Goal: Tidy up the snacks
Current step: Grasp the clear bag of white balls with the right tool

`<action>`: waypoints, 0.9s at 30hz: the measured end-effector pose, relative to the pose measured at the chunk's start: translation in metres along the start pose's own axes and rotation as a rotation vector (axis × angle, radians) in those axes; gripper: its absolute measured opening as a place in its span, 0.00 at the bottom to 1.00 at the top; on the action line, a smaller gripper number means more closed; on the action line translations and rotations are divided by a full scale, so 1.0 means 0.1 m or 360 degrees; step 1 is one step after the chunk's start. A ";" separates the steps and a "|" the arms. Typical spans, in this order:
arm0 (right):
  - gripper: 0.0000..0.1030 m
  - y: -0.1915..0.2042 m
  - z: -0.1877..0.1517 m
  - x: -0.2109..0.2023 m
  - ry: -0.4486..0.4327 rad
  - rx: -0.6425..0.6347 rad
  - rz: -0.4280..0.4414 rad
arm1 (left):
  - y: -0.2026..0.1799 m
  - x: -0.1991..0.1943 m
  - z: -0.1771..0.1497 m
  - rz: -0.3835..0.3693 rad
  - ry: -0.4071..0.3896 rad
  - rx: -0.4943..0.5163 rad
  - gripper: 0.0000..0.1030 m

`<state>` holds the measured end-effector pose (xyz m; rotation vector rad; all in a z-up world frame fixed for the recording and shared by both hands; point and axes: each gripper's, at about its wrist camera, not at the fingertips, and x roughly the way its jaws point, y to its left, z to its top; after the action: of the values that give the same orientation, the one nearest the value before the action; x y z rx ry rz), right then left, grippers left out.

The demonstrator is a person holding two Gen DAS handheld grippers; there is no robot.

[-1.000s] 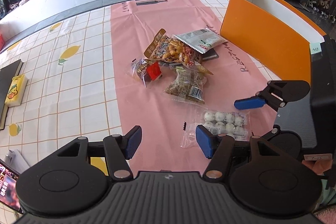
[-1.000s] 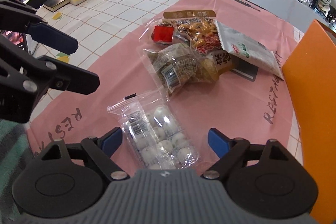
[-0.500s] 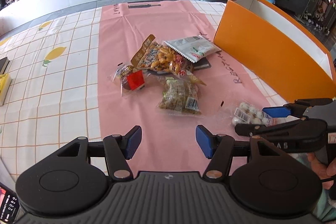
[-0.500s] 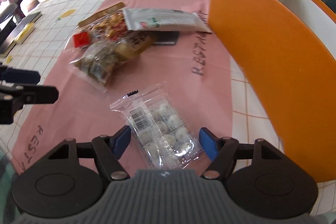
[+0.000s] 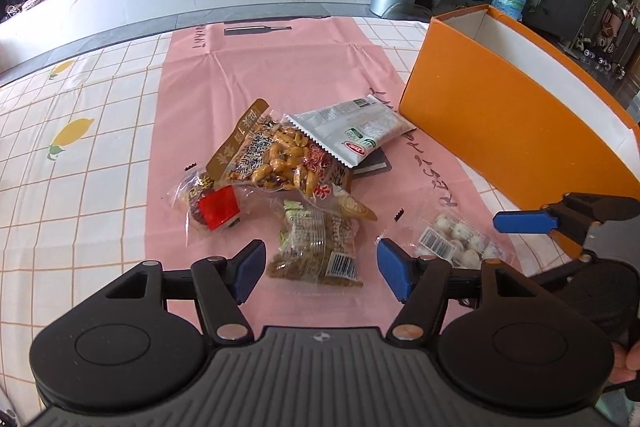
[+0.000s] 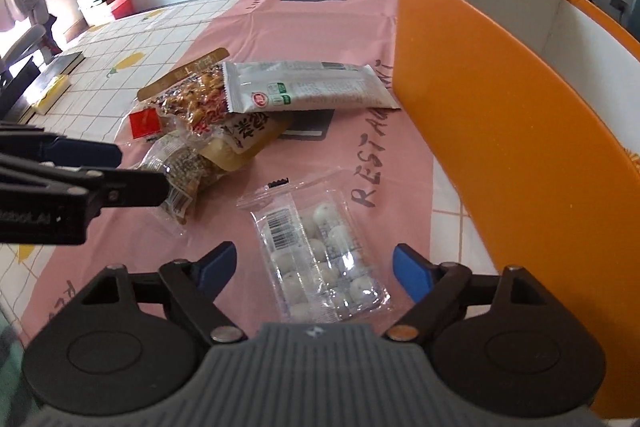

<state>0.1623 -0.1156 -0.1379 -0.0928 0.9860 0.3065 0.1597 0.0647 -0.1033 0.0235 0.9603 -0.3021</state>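
The right gripper [image 6: 314,265] hangs with jaws wide, straddling the clear packet of white balls [image 6: 320,251] on the pink mat, likely to grasp it for the orange box [image 6: 500,131] just right; the left gripper [image 5: 320,265], jaws spread, frames the brown snack packet [image 5: 316,251]

Snack pile sits mid-runner [image 5: 276,67] on the table [image 5: 80,163]. Peanut pack [image 5: 272,155] w/ wafer pack [image 5: 352,127] overlapping its right end; date pack [image 5: 208,203] to its left, seed bar pack [image 5: 316,247] in front. Ball candy pack [image 6: 320,255] lies apart, right of pile, nr the box [image 6: 500,131], which stands at runner's right edge.
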 end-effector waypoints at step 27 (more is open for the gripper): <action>0.59 -0.05 -0.01 0.11 -0.0031 -0.0060 0.0086 | -0.11 0.32 -0.02 0.0148 0.0107 0.0051 0.56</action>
<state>0.1684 -0.1179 -0.1485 -0.0973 0.9650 0.3748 0.1721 0.0470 -0.1293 0.1078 1.0180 -0.2318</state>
